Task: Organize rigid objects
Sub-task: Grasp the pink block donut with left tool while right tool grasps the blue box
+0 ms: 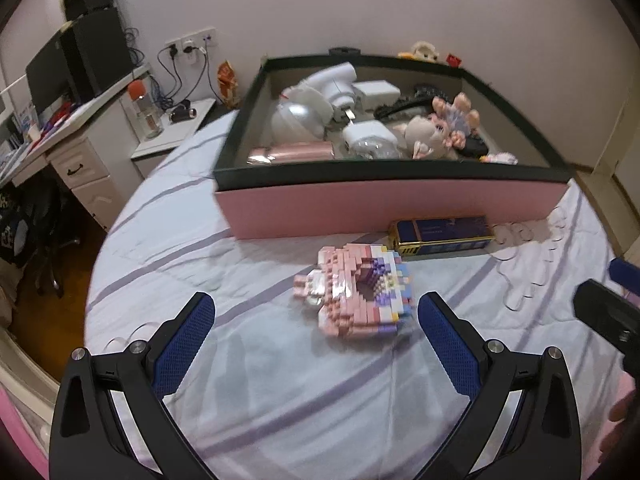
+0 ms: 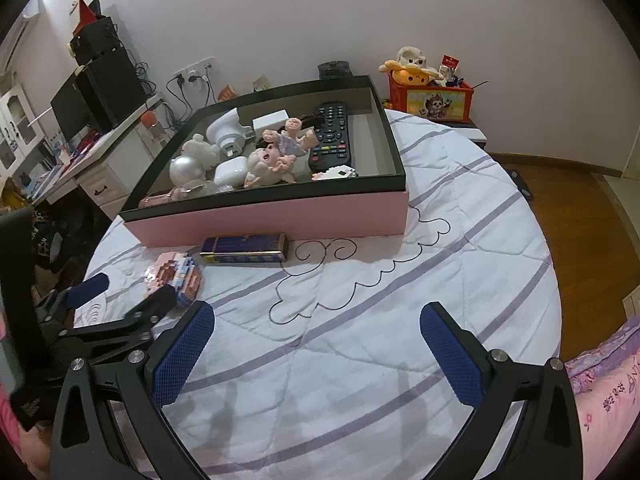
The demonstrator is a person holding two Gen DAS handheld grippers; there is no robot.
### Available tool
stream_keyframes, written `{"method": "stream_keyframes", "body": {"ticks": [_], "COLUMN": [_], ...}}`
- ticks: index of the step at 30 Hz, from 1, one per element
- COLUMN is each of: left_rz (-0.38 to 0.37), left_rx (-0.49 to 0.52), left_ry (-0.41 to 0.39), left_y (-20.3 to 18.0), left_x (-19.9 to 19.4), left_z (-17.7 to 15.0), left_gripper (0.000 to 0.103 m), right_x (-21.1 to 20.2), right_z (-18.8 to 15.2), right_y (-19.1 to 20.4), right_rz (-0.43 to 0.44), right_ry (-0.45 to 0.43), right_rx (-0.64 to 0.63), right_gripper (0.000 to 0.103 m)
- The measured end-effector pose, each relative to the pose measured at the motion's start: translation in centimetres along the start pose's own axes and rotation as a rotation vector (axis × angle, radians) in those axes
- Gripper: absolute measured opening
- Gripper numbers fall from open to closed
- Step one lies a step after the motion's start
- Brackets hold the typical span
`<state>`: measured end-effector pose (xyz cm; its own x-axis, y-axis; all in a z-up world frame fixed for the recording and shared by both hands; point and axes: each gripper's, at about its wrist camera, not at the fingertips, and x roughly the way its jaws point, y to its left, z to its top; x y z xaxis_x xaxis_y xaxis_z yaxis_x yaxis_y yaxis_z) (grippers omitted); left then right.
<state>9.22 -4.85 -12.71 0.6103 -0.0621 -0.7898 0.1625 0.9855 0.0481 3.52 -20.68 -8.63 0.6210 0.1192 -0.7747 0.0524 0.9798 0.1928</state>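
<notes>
On the bed, the left hand-held gripper (image 1: 316, 316) hovers wide open, approaching a pink brick-built toy (image 1: 356, 292). Next, likely close around it, then lift into the pink box (image 1: 384, 208). The right hand-held gripper (image 2: 316, 320) waits open, empty.

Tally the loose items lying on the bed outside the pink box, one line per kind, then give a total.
Pastel brick-built model: 1
Blue and gold box: 1
Total: 2

Left gripper (image 1: 316, 344) and right gripper (image 2: 317, 348) both hover, fingers spread wide.
</notes>
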Motion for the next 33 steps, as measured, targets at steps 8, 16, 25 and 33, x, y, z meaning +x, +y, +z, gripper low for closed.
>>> {"method": "stream_keyframes", "body": {"ticks": [8,16,25,33], "left_rz": [-0.079,-0.146,-0.115,-0.052], "left_rx": [-0.037,-0.069,-0.123,-0.167], "left_ry": [0.007,-0.020,-0.044,-0.051], "left_y": [0.5,2.6,5.9,9.1], "left_x": [2.4,1.9,0.8,0.5], "left_z": [0.4,0.3,-0.4,-0.6], "left_gripper": [0.079,0.063,0.063,0.063], "right_x": [2.1,4.8,6.9,9.1], "right_z": [0.8,1.8,2.4,2.8], "right_y": [0.0,2.3,5.3,7.2], "right_rz": [-0.020,-0.023,-0.033,-0.032], "right_ry": [0.025,0.054,0.071,0.101], "right_rx": [-0.007,-0.046,-0.089,-0.083], "right_gripper": [0.103,0.103,0.103,0.103]}}
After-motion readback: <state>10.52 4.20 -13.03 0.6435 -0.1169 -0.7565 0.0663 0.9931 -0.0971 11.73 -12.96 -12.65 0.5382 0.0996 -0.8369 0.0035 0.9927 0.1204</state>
